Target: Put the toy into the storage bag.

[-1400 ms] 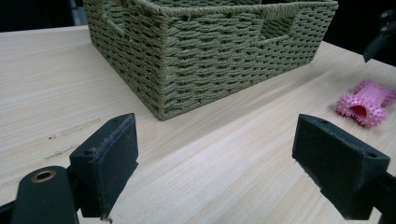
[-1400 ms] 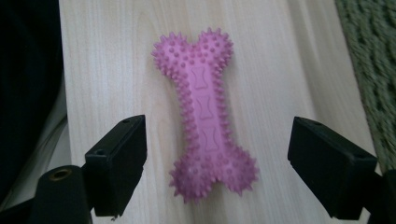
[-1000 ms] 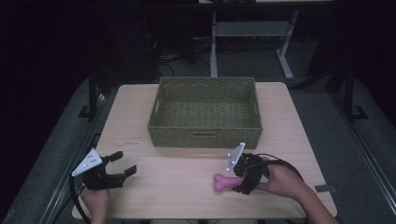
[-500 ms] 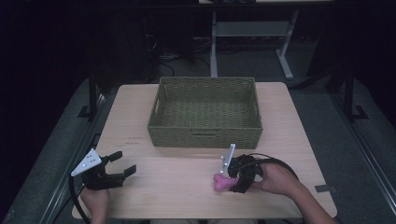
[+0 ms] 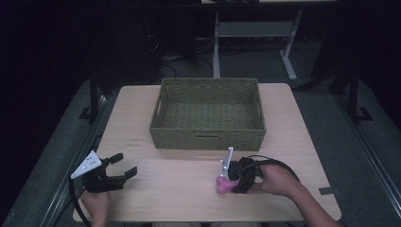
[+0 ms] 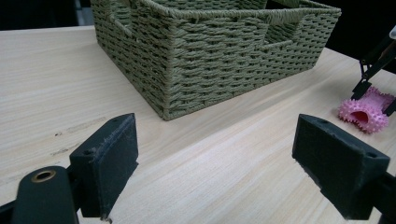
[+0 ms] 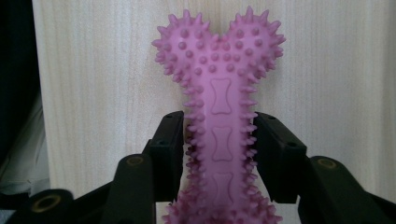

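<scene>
A pink spiky bone toy (image 5: 221, 186) is at the front right of the wooden table (image 5: 179, 189), with my right gripper (image 5: 230, 183) shut on its shaft. In the right gripper view both jaws press the sides of the bone toy (image 7: 219, 70), whose knobbed end points away over the tabletop. My left gripper (image 5: 122, 167) is open near the front left edge, with nothing between its jaws. From the left gripper view (image 6: 215, 158) I see the bone toy (image 6: 363, 113) far right, held by the right gripper (image 6: 373, 79).
A green woven basket (image 5: 208, 138) stands at the back middle of the table; it looks empty. It rises close ahead in the left gripper view (image 6: 210, 51). Bare wood lies between the two grippers. Table edges run near both hands.
My right gripper has turned and shifted a little to the left with the pink bone, which now looks shorter from above. The left gripper has barely moved.
</scene>
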`<state>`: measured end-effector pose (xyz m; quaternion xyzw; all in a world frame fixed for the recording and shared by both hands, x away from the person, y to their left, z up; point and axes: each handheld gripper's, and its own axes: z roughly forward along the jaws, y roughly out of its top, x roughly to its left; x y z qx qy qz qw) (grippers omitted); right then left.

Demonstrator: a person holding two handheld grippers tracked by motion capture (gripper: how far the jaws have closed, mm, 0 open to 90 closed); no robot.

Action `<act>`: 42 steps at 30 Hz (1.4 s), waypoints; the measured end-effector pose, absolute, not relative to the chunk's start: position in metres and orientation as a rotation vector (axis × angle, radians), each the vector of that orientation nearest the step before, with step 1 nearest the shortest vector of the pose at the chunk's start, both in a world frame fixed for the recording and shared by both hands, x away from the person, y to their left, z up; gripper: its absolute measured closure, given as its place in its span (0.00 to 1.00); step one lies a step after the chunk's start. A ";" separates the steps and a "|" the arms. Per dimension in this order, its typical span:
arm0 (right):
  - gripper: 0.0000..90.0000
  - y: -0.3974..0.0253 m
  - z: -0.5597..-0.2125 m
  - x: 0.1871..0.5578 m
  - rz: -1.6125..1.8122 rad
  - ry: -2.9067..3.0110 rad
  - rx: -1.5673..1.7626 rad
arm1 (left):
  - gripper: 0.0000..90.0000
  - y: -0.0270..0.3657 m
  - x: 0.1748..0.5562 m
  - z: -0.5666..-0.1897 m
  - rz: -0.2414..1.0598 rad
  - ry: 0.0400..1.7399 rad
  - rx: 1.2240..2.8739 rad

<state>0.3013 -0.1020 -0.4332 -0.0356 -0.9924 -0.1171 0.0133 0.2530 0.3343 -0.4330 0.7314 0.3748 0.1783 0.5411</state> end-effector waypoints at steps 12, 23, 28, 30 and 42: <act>0.65 -0.100 -0.425 0.305 -0.388 -3.074 -0.092 | 0.15 0.336 0.252 -0.433 0.426 0.894 1.732; 0.65 -0.100 -0.393 0.319 -0.493 -3.063 -0.101 | 0.15 0.338 0.252 -0.433 0.430 0.905 1.721; 0.65 -0.099 -0.370 0.330 -0.531 -3.077 -0.101 | 0.15 0.338 0.252 -0.434 0.431 0.913 1.719; 0.65 -0.098 -0.362 0.335 -0.536 -3.088 -0.092 | 0.15 0.338 0.252 -0.434 0.431 0.913 1.720; 0.65 -0.097 -0.337 0.357 -0.551 -3.097 -0.094 | 0.15 0.337 0.253 -0.434 0.429 0.914 1.719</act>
